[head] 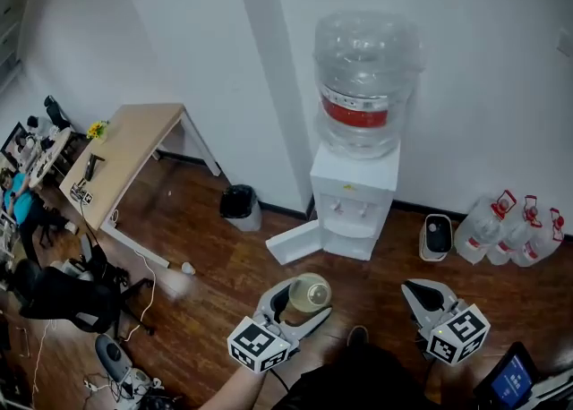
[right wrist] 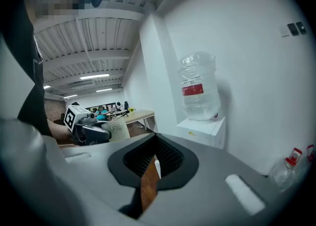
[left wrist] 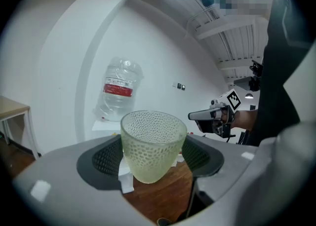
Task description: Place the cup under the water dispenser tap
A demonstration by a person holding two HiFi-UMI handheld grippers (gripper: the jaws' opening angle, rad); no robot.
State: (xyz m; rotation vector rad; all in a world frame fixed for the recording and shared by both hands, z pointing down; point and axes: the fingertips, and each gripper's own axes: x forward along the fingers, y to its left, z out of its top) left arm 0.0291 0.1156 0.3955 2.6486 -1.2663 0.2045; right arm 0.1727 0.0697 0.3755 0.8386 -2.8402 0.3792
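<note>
Your left gripper [head: 303, 303] pinches the pale yellow-green, dimpled translucent cup [left wrist: 153, 141] low on its wall, upright, well short of the white water dispenser [head: 355, 198]. The cup looks light and thin, glass or plastic I cannot tell, so grip it gently; the dimples should resist slipping. Your right gripper [head: 416, 294] has its jaws almost together, empty. The dispenser's taps are too small to make out.

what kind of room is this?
Likely an office corner: a water dispenser against the wall, a desk beside it, an office chair, and spare water jugs on the wood floor.
</note>
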